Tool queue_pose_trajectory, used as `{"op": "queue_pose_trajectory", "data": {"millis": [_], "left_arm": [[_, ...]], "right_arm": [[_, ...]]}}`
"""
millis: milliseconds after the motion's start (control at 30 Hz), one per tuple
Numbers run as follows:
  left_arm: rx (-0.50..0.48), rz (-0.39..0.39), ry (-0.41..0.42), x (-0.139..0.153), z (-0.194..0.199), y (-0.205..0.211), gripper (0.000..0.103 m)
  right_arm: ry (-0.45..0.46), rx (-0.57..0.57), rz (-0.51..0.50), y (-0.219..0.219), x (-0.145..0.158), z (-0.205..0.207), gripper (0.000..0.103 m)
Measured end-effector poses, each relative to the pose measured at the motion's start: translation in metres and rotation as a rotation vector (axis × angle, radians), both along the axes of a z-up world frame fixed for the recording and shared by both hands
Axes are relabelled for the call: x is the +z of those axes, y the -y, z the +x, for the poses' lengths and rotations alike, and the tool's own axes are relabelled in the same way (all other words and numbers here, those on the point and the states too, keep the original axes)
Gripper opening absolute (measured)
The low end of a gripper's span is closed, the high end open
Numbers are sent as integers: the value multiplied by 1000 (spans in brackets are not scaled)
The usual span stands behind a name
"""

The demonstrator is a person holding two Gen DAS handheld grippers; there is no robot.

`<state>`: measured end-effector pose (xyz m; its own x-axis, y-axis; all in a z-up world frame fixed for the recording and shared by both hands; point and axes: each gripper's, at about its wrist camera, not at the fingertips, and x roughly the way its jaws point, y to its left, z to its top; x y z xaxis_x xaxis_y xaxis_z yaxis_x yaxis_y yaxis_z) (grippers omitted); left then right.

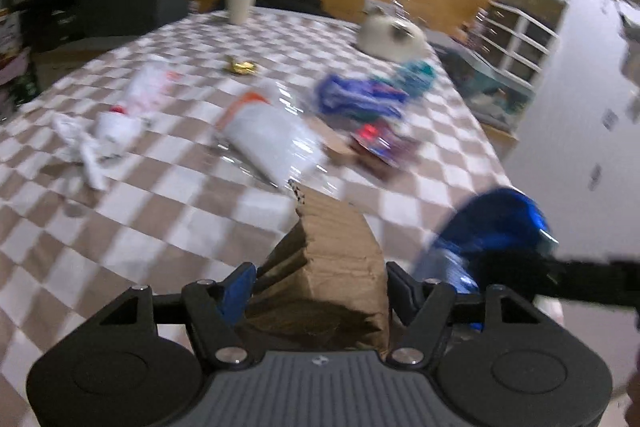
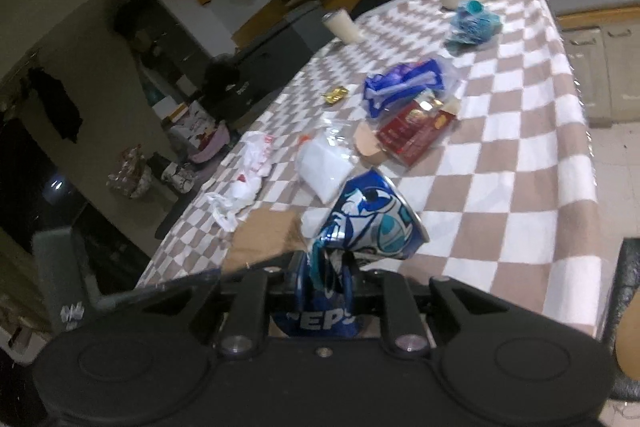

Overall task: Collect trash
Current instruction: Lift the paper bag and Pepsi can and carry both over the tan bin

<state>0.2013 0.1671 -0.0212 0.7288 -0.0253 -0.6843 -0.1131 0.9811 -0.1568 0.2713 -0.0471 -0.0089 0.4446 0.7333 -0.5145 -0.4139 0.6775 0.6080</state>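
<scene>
1. Left gripper point(image 1: 320, 287): jaws half spread, pressed on one torn brown corrugated cardboard piece point(image 1: 332, 251), held above the near edge of the beige-and-white checked tablecloth point(image 1: 120, 227).
2. Right gripper point(image 2: 326, 283): jaws pressed together, pinching one crushed blue Pepsi can point(image 2: 368, 223), lifted off the table.
3. Left on the cloth, left to right: one crumpled white tissue point(image 1: 80, 143), one white wrapper with red print point(image 1: 140, 91), one gold foil wrapper point(image 1: 240, 67), one clear plastic bag point(image 1: 272, 139), one blue plastic bag point(image 1: 356, 99), one red carton point(image 2: 416, 131), one teal net bundle point(image 2: 474, 23).
4. Containers: one cream tumbler point(image 1: 240, 3), upright at the far edge; contents cannot be told.
</scene>
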Motion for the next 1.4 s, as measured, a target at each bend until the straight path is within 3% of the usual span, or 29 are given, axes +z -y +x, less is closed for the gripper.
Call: {"op": "queue_pose_trajectory", "data": {"millis": [333,600,967,1400], "left_arm": [[-29,55,-11,-10,-7,21,69],[21,53,49,8,-22,14,69],[66,84,142,37,-42,26,69],[-37,95,197,46,-45,102,69]], "right_arm": [[-54,-86,-46,-6,-16,9,31],[67,-31,-106,-2,3,-9,21],[214,-63,-152,33,31,-42,20],[308,-236,-282,121,42,-75,20]]}}
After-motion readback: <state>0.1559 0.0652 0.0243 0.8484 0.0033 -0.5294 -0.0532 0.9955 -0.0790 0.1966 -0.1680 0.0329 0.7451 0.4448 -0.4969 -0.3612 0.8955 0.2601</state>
